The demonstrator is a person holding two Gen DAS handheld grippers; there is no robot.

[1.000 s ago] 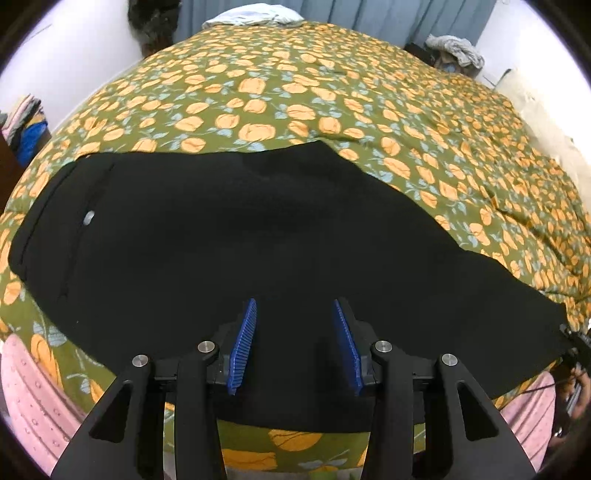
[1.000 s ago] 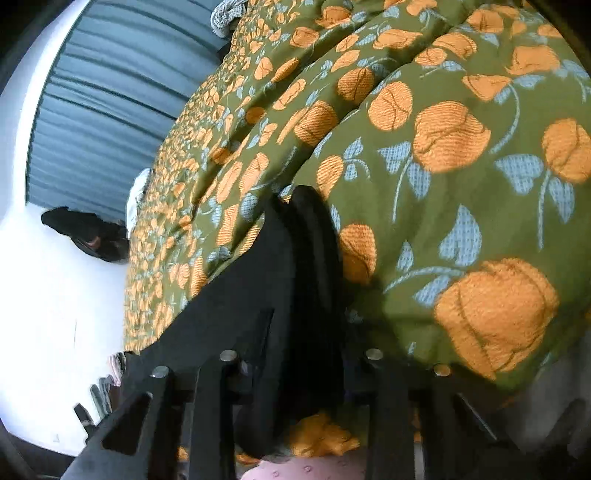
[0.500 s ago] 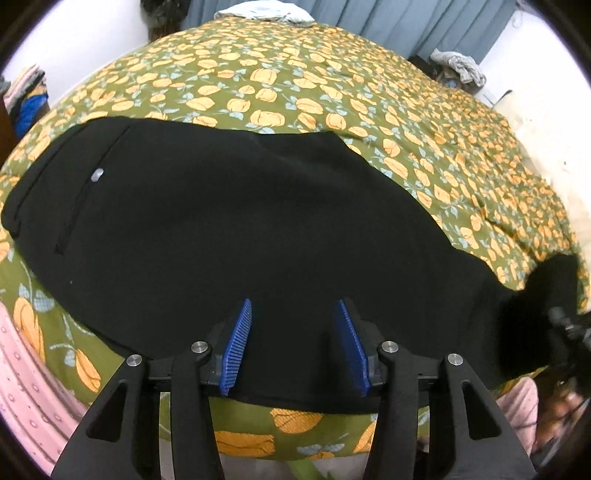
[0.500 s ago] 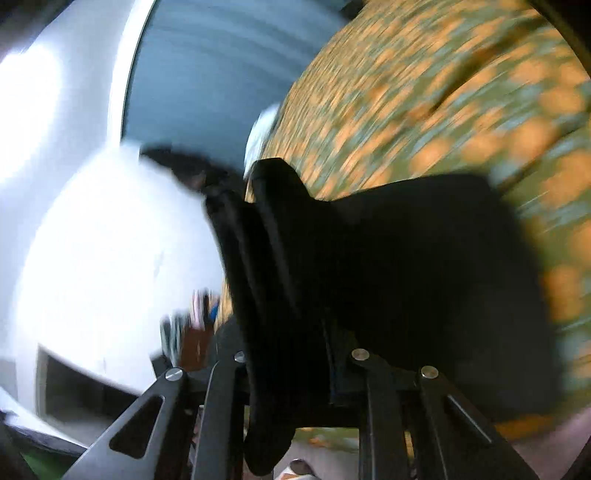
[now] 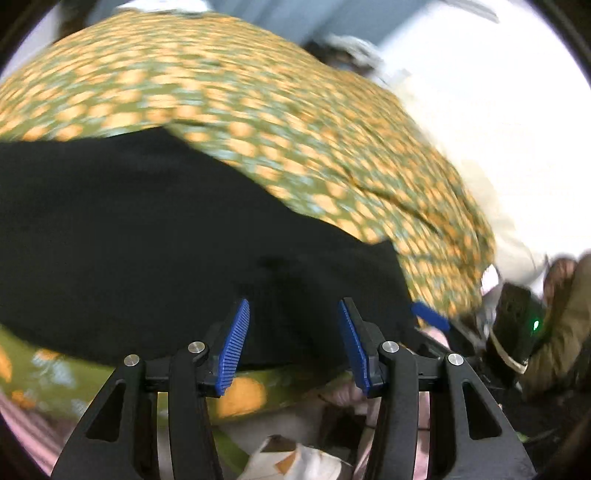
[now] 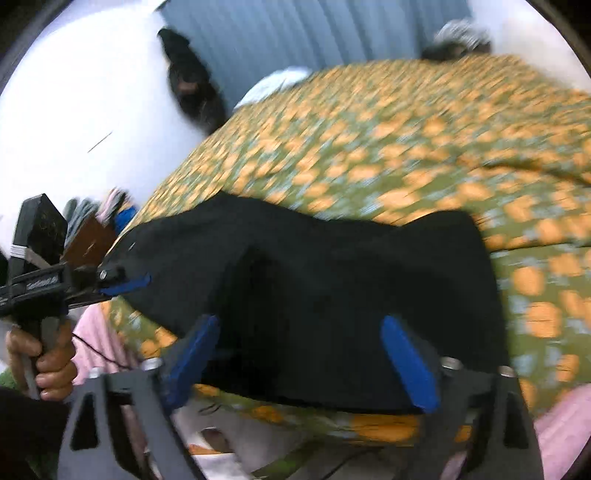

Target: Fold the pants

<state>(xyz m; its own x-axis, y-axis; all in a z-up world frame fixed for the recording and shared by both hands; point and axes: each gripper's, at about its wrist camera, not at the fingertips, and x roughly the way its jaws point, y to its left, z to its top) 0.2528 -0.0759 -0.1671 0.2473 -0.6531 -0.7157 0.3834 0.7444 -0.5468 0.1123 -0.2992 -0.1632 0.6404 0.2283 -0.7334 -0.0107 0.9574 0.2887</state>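
Observation:
Black pants [image 5: 155, 236] lie flat on the green and orange floral bedspread [image 5: 258, 96], folded over so the leg end lies on the upper part [image 6: 332, 266]. My left gripper [image 5: 291, 332] is open and empty just above the pants' near edge. My right gripper [image 6: 299, 350] is open and empty over the near edge of the folded pants. The left gripper also shows in the right wrist view [image 6: 125, 284], at the pants' left end. The right gripper's blue pad [image 5: 430, 317] shows in the left wrist view at the pants' right edge. Both views are blurred.
A pink sheet [image 6: 561, 432] hangs under the bedspread at the bed's front edge. Grey curtains [image 6: 295, 33] and a white pillow [image 6: 273, 85] are at the far end. Clothes are piled at the left of the bed [image 6: 107, 210]. Paper litter lies on the floor [image 5: 295, 461].
My right gripper carried the pants' leg end up and across to the left, then let it go and opened. The pants now lie folded. My left gripper swung to the right, still open.

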